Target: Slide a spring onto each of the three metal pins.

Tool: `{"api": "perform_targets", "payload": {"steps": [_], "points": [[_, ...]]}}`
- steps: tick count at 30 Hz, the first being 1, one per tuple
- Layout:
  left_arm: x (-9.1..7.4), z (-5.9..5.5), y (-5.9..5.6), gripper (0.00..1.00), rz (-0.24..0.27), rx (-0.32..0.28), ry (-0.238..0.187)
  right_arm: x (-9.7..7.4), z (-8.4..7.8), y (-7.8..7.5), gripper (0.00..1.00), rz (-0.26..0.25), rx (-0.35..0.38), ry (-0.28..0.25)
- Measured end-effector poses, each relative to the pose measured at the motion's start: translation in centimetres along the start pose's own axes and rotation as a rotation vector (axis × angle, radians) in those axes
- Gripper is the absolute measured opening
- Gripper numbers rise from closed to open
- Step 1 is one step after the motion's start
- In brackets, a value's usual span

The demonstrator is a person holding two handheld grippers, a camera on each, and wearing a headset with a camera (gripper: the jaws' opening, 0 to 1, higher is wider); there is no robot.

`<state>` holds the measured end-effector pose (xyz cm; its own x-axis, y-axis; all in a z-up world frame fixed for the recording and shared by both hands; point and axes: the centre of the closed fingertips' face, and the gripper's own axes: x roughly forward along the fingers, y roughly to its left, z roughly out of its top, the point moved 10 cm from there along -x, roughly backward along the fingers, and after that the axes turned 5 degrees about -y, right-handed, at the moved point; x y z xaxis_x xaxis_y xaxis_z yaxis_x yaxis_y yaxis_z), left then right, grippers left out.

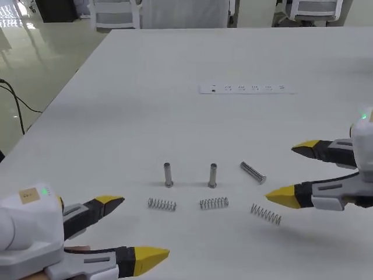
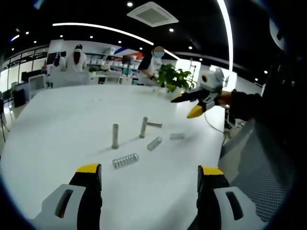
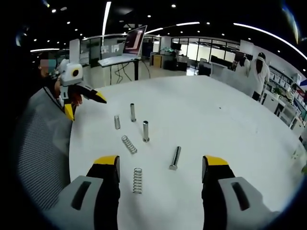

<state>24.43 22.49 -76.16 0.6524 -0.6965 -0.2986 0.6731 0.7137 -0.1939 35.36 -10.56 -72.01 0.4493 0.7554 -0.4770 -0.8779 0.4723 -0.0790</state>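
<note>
Well, the white table is broad, matte and bare-topped, with a white power strip lying far ahead of both grippers. Beyond the table's far edge stand office chairs, and off to the left a black cable trails over a glossy floor. The left gripper view takes in an open office with ceiling lights, a potted plant and people at distant desks. The right gripper view catches an open laptop on a raised desk.

Three short silver pins, each with a wider head, sit between the two grippers. The left pin and middle pin stand upright on their heads. The right pin lies on its side, near the right gripper.

One bare coil lies on the table in front of each pin, apart from it. The left spring is just ahead of the left gripper. The middle spring lies between the grippers, and the right spring lies close by the right gripper's nearer tip.

Both grippers have their yellow-tipped jaws spread wide, released, grasping nothing.
</note>
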Motion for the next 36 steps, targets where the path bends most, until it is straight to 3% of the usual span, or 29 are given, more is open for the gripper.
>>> {"api": "perform_targets", "payload": {"steps": [23,36], "points": [[0.1,-0.1,-0.2,0.77,0.001,-0.002,0.002,3.9,0.8,-2.1,0.57,0.004,-0.002,0.079],[0.1,-0.3,-0.3,0.77,-0.003,-0.006,0.005,6.2,0.4,-3.3,0.45,-0.001,0.022,0.187]]}}
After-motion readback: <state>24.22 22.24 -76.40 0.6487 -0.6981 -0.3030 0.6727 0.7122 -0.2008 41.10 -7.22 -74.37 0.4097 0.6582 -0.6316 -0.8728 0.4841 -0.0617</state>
